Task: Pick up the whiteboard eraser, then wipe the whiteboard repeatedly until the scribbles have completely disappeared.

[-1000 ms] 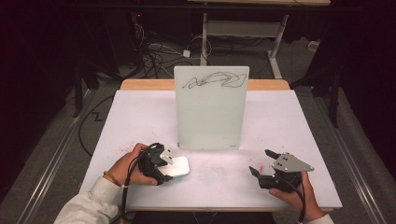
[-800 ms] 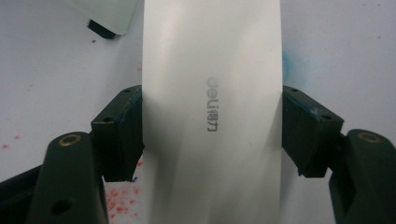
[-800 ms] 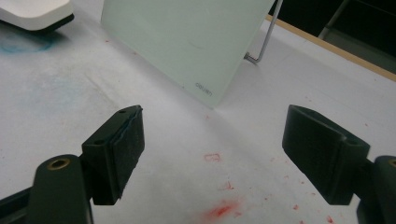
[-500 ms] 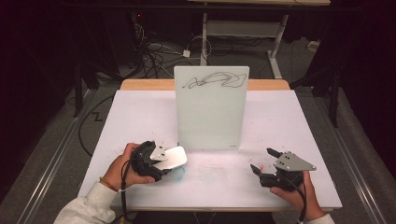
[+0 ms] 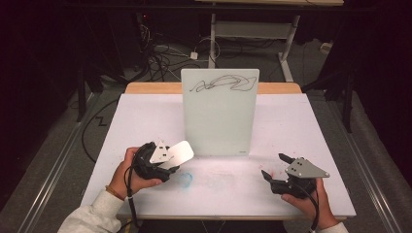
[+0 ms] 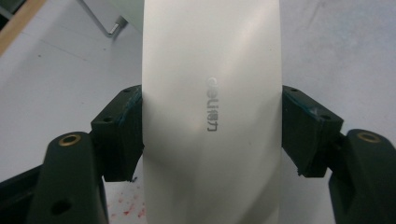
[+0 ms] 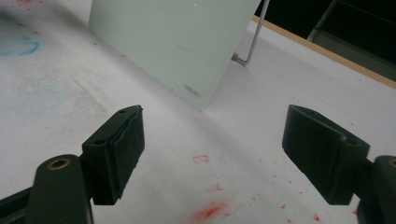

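Eraser [image 5: 177, 152] is now being held clamped between the left gripper [image 5: 163, 162] jaws and lifted off the tabletop near its front-left edge, toward the scribbled whiteboard [image 5: 219, 114], so wiping looks next, while the right gripper [image 5: 276, 171] is being kept wide open, empty.

White eraser [image 6: 210, 116] clamped in gripper [image 6: 211, 135]
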`<control>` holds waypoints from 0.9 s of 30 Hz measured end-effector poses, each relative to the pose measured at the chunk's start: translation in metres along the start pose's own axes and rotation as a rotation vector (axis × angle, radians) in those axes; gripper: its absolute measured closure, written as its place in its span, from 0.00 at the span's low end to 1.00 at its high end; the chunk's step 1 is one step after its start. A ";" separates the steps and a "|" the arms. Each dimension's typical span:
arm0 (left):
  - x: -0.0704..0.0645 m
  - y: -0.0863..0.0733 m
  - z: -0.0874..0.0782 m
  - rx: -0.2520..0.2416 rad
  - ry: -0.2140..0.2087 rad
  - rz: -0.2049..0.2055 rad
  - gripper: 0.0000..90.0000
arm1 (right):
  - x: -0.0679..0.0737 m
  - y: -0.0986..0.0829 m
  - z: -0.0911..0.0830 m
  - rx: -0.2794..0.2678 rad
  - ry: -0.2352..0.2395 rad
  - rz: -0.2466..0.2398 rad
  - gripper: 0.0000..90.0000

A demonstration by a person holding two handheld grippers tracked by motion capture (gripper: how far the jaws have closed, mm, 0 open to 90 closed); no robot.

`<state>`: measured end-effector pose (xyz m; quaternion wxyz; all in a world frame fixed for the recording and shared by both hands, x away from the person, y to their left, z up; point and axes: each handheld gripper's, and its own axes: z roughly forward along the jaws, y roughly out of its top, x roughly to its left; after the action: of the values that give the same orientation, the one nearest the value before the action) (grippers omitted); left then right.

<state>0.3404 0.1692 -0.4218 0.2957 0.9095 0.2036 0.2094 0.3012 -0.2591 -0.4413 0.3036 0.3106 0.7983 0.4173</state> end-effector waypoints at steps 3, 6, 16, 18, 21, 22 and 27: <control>0.000 0.001 -0.003 -0.037 0.041 -0.023 0.32 | 0.000 0.000 0.000 -0.003 -0.001 0.001 0.24; 0.002 0.002 -0.006 -0.080 0.094 -0.048 0.32 | 0.000 0.000 0.000 -0.003 -0.003 0.006 0.24; 0.008 0.013 -0.013 -0.149 0.186 -0.107 0.32 | 0.002 0.000 -0.001 -0.004 -0.006 -0.005 0.24; 0.011 0.017 -0.014 -0.158 0.200 -0.114 0.32 | 0.001 -0.001 -0.001 -0.003 -0.005 0.001 0.24; 0.015 0.022 -0.017 -0.188 0.207 -0.137 0.32 | 0.001 -0.001 0.000 -0.002 -0.005 0.004 0.24; 0.016 0.024 -0.018 -0.195 0.215 -0.138 0.32 | 0.002 -0.001 0.000 -0.001 -0.004 0.006 0.24; 0.024 0.039 -0.023 -0.248 0.301 -0.172 0.32 | 0.002 -0.001 0.002 0.006 -0.007 0.004 0.24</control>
<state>0.3588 0.1624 -0.3742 0.3882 0.8040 0.2950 0.3403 0.3010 -0.2571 -0.4437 0.3044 0.3147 0.7977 0.4147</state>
